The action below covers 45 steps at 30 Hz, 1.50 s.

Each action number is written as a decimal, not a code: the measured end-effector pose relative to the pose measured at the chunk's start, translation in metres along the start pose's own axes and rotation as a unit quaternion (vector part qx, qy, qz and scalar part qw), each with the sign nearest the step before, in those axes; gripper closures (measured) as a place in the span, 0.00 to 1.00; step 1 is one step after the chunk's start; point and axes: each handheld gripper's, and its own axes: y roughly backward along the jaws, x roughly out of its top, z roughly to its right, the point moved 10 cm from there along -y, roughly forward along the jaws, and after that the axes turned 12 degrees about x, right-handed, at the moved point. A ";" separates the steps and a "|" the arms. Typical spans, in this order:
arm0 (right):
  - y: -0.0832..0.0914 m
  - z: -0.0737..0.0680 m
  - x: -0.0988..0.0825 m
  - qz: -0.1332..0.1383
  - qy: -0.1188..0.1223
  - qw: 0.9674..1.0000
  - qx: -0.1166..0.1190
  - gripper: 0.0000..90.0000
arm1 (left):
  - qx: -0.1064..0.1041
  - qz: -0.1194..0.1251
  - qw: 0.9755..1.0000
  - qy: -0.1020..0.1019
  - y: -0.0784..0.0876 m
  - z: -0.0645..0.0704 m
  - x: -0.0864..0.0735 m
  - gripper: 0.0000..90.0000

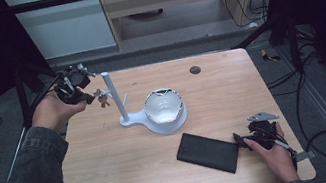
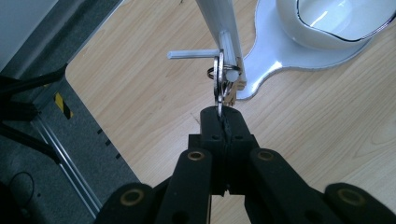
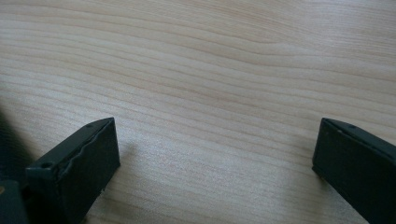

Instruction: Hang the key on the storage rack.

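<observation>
A white stand (image 1: 120, 106) with an upright post and side pegs sits mid-table, its base (image 2: 275, 56) carrying a white bowl (image 1: 164, 106). My left gripper (image 1: 85, 98) is shut on a metal key ring (image 2: 218, 81) with keys (image 1: 101, 99), and the ring hangs around the tip of a white peg (image 2: 230, 74) on the post. My right gripper (image 1: 243, 139) rests low at the table's front right, its jaws wide apart over bare wood (image 3: 210, 93) with nothing between them. A black flat case (image 1: 208, 152) lies just left of it.
A dark round grommet (image 1: 195, 70) marks the table's far side. Cables (image 1: 322, 139) trail over the floor to the right. A black frame leg (image 1: 24, 95) stands off the table's left edge, and a second peg (image 2: 191, 54) sticks out sideways from the post.
</observation>
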 end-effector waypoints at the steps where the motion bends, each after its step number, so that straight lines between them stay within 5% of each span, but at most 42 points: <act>1: 0.000 0.000 0.000 0.000 0.000 1.000 0.000 0.01 | 0.000 0.000 1.000 0.001 -0.001 0.000 0.000 0.99; 12: 0.000 -0.001 0.000 -0.001 -0.001 1.000 0.001 0.01 | -0.007 0.020 1.000 0.018 -0.011 0.003 -0.001 0.99; 16: 0.000 -0.001 0.000 -0.001 -0.001 1.000 0.002 0.01 | 0.007 0.053 0.998 0.021 -0.008 0.002 -0.003 0.97; 25: 0.000 -0.001 0.000 -0.001 -0.002 1.000 0.003 0.01 | 0.033 0.105 0.993 0.032 0.005 0.016 -0.026 0.69; 32: 0.000 -0.001 0.000 -0.001 -0.003 1.000 0.003 0.01 | 0.017 0.149 0.989 0.021 0.014 0.063 -0.043 0.51; 39: 0.000 -0.001 0.000 -0.001 -0.003 1.000 0.003 0.01 | -0.015 0.160 0.987 0.015 -0.003 0.115 -0.050 0.31; 42: 0.000 -0.001 0.000 -0.001 -0.003 1.000 0.003 0.01 | -0.039 0.183 0.982 0.014 -0.015 0.144 -0.042 0.23; 45: 0.000 -0.001 0.000 -0.001 -0.003 1.000 0.003 0.01 | -0.084 0.210 0.974 0.028 -0.026 0.173 -0.030 0.15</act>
